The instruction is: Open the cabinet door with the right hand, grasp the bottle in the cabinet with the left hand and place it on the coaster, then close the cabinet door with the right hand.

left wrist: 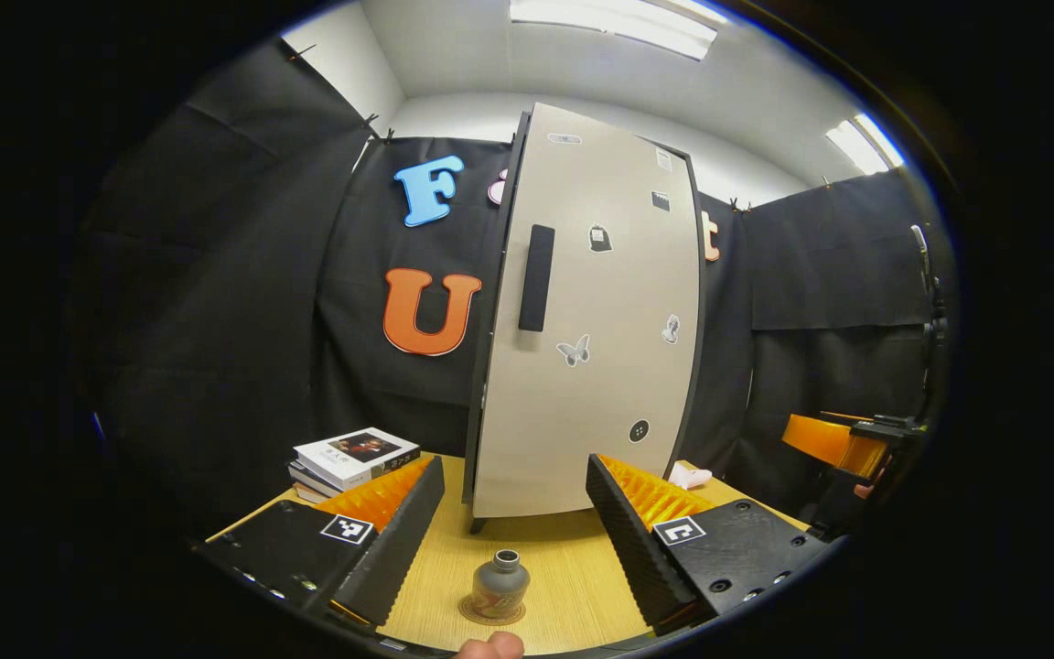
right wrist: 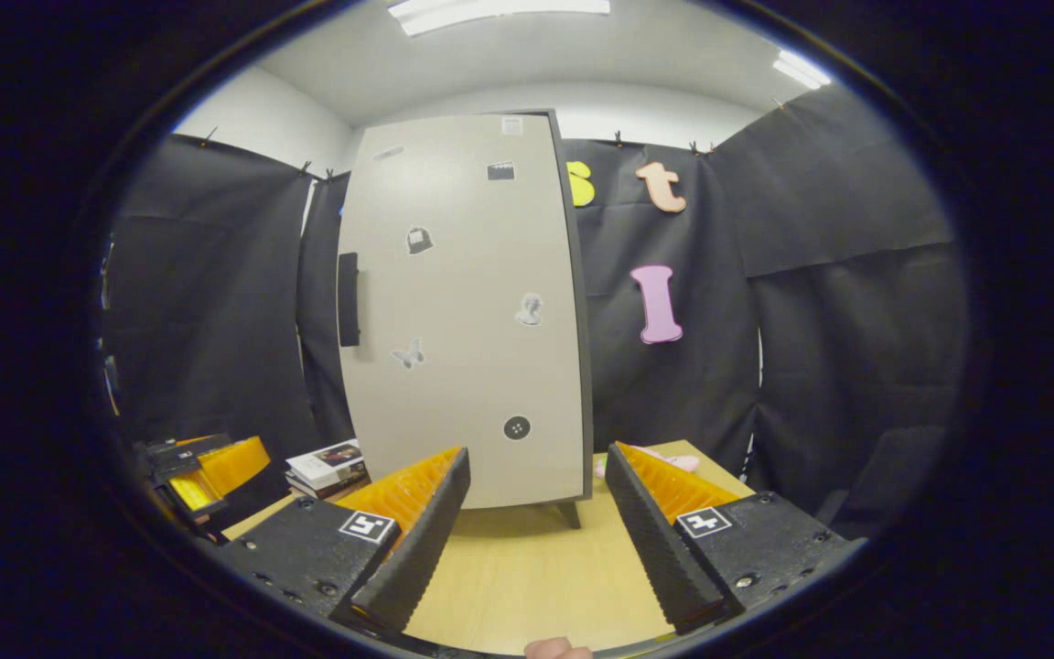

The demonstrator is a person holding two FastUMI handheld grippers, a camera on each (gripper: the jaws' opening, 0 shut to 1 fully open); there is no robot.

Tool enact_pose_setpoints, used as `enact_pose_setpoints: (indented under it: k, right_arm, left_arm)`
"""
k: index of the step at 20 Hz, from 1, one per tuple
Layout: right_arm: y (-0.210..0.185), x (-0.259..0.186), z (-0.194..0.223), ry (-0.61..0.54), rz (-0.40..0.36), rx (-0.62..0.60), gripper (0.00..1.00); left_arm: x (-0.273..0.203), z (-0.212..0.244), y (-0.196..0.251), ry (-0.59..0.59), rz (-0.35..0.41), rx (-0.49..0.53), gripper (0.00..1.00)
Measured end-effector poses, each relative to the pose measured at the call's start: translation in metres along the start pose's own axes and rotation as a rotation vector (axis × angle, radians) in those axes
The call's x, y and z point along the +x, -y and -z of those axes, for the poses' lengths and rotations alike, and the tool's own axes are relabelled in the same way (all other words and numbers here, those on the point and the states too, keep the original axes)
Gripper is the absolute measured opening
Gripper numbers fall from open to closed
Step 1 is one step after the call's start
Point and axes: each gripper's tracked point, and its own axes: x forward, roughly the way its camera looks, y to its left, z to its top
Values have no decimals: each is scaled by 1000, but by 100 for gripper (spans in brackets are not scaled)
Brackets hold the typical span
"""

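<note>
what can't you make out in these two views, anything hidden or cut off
- Cabinet interior: hidden by its shut door in both views.
- Coaster: mostly covered by the bottle standing on it, left gripper view.
- Book stack: cover too small to tell, right gripper view.
- Pink object: partly hidden behind the left gripper.

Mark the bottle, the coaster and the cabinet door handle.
bottle (left wrist: pixel 500 582): left gripper view, on its body.
coaster (left wrist: pixel 467 610): left gripper view, on the rim left of the bottle.
cabinet door handle (left wrist: pixel 536 277): left gripper view, mid-bar.
</note>
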Motion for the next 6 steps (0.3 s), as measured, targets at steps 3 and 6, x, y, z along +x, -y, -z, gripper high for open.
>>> enact_pose_setpoints:
  k: [3, 6]
  right_arm:
    - [1, 0, -1, 5, 4, 3, 97]
    - [1, 1, 1, 1, 7, 13, 97]
  left_arm:
    - [2, 1, 0, -1, 5, 2, 95]
    - [3, -1, 2, 1, 10, 3, 95]
